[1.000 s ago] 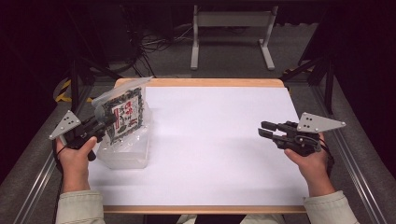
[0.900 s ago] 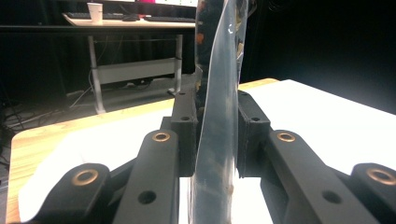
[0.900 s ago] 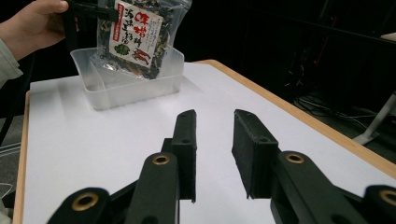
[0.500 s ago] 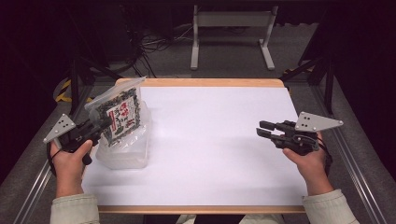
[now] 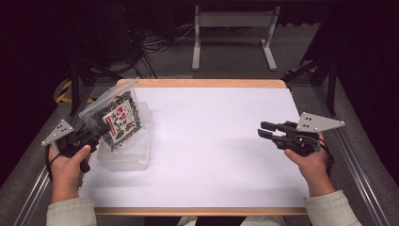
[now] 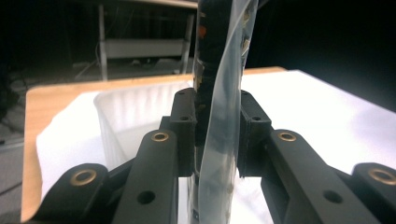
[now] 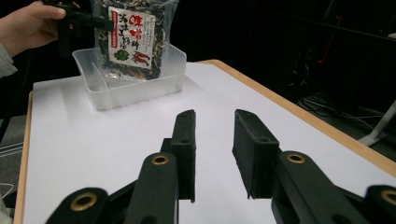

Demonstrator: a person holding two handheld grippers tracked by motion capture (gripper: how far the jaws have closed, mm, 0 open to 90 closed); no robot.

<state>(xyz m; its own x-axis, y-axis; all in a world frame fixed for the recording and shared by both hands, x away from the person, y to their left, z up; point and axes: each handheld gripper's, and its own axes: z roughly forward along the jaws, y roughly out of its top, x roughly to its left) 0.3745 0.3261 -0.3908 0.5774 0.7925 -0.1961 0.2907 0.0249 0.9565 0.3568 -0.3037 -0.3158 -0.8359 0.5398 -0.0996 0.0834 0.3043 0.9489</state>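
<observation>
The left gripper (image 5: 94, 128) has its fingers (image 6: 184, 126) clenched on the edge of a clear plastic bag (image 5: 113, 115) of dried food, the film pinched flat between the two black pads. The bag stands up from those fingers, tilted, hanging above a clear plastic tub (image 5: 134, 153) that sits on the white counter (image 5: 211, 141) just past the fingertips. In the right gripper view the bag's label (image 7: 131, 37) shows red and black Japanese characters on white with a red band down its side; the writing is too small to read for certain. Well apart across the counter, the right gripper (image 5: 266, 130) is held low over the bare surface, its fingers (image 7: 184, 140) released and parted with nothing between them, pointing toward the bag and tub.
</observation>
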